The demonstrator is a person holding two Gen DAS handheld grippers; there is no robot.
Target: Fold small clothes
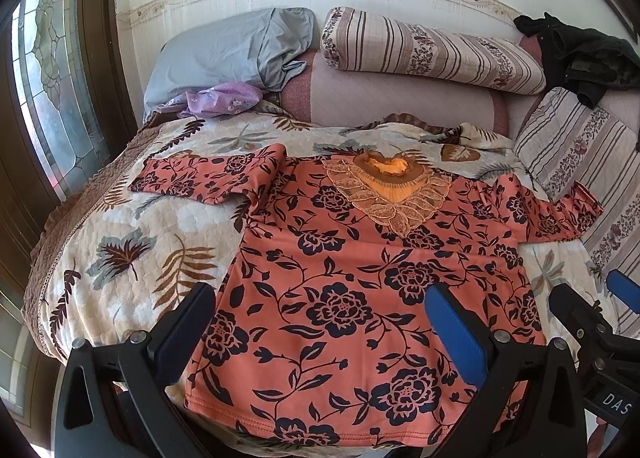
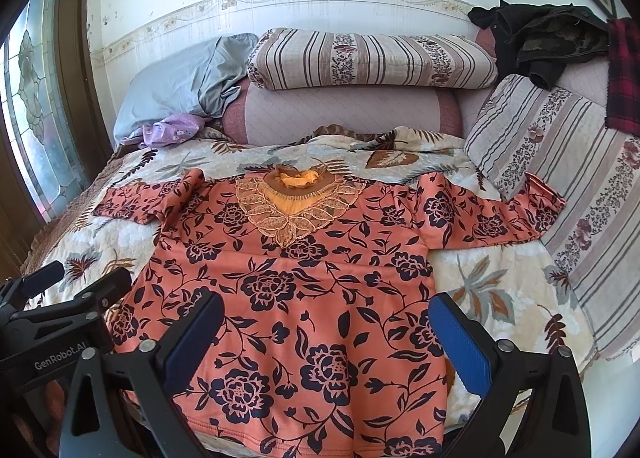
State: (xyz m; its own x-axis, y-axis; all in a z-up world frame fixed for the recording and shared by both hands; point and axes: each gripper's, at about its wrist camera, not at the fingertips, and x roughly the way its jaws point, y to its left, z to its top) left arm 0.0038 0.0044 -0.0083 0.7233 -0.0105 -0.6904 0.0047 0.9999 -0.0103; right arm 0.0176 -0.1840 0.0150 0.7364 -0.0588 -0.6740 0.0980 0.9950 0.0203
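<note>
One floral blouse [image 1: 360,278], flat on quilt [image 1: 120,242]; both grippers spread, empty.
Red plaid cloth [image 2: 622,74]: right view only. Neckline away, hem nearest; sleeves sideways. Left gripper [image 1: 320,322], right gripper [image 2: 328,326].

Each gripper is built from black plastic, with 2 fingers faced with blue ribbed pads [image 2: 460,342] and fixed by silver screws [image 1: 501,336]. White "GenRobot.AI" lettering [image 2: 60,359] is printed on the left gripper [image 1: 320,322].

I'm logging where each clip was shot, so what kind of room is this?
Most likely a bedroom in a home. The floral top lies spread on a bed with a leaf-print quilt, pillows are stacked against the wall, and dark clothes are piled in the corner.
</note>
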